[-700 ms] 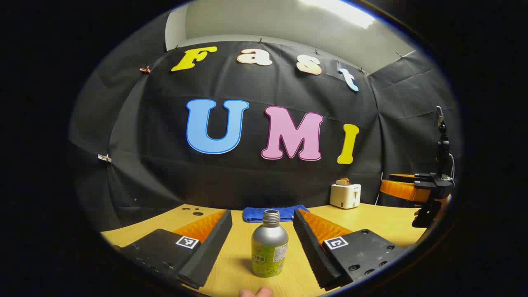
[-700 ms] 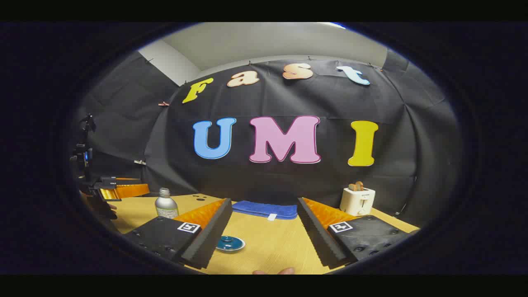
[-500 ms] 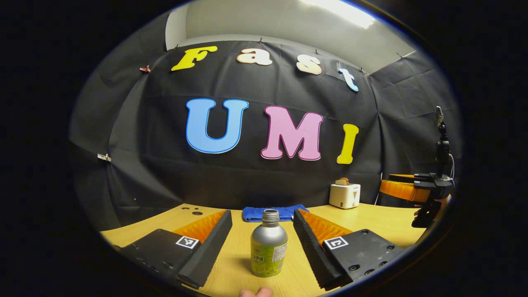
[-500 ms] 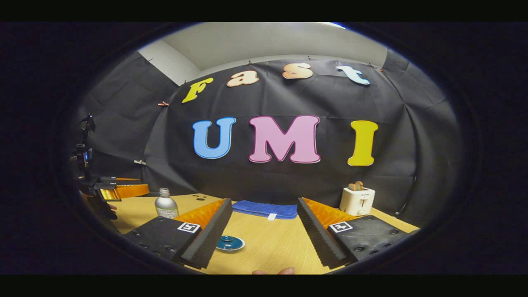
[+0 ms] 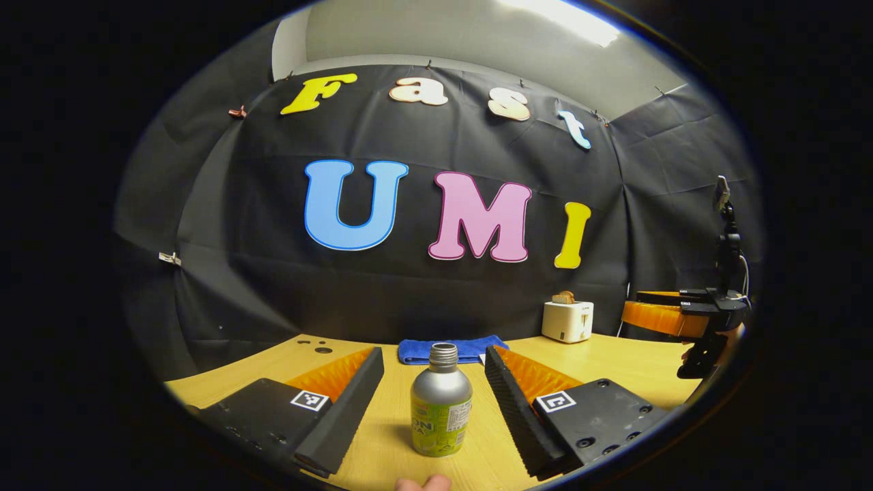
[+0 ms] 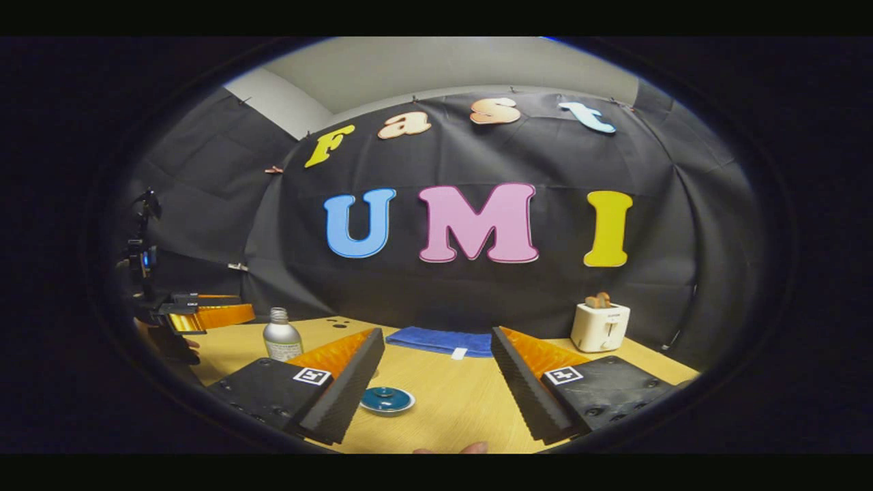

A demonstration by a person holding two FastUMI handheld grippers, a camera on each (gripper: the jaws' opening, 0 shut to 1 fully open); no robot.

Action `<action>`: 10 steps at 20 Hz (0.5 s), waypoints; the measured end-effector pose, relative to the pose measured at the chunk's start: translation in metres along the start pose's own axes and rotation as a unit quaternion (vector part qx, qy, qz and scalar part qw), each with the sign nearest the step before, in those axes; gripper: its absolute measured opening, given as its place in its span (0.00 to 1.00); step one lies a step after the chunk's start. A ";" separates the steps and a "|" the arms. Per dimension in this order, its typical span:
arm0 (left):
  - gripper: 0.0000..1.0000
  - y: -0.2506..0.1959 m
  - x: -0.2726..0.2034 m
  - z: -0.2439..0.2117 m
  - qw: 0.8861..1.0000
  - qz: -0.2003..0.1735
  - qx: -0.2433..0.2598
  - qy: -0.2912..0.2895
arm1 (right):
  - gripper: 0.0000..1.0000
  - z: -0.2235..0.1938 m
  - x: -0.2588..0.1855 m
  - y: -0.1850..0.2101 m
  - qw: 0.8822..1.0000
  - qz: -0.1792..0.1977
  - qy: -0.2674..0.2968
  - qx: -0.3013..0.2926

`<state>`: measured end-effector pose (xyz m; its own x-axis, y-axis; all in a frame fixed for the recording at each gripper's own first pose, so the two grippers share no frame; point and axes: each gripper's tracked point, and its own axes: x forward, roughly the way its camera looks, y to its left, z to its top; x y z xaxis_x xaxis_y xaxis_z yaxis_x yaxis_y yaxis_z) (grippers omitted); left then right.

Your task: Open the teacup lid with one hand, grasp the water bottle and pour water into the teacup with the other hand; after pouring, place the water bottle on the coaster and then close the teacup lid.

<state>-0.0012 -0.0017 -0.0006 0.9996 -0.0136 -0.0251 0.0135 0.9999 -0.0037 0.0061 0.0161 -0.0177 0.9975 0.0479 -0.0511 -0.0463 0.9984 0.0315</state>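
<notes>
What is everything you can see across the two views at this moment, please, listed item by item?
water bottle: 1, silver with a green label, uncapped, upright on the table between the left claw's fingers, untouched
teacup lid: 1, teal, low on the table just right of the right claw's left finger
towel: 1, blue, folded, at the table's far edge
toaster: 1, white, bread in its slots, far right of the table
table: 1, light wood
left claw: 1, black with orange fingers, open around the bottle
right claw: 1, black with orange fingers, open, nothing in it
fingertip: skin at the bottom edge of the left gripper view
</notes>
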 end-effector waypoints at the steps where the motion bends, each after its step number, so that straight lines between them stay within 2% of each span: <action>1: 0.95 0.001 0.000 -0.001 1.000 0.000 0.000 0.001 | 0.97 -0.008 0.004 0.004 1.000 0.006 0.009 0.003; 4: 0.95 0.002 0.002 -0.005 1.000 0.001 0.000 0.003 | 0.95 -0.042 0.018 0.022 0.997 0.044 0.058 0.027; 6: 0.95 0.003 0.002 -0.005 1.000 0.003 0.004 0.005 | 0.86 -0.072 0.026 0.034 0.991 0.062 0.108 0.044; 7: 0.95 0.003 0.002 -0.006 1.000 0.004 0.006 0.005 | 0.82 -0.086 0.030 0.037 0.989 0.065 0.128 0.044; 10: 0.95 0.005 0.003 -0.008 1.000 0.007 0.008 0.005 | 0.80 -0.117 0.036 0.046 0.982 0.073 0.173 0.025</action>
<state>0.0019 0.0033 -0.0086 0.9994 0.0005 -0.0348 -0.0001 0.9999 0.0132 0.0339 0.0674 -0.1350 0.9022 0.2068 -0.3784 -0.1770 0.9778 0.1121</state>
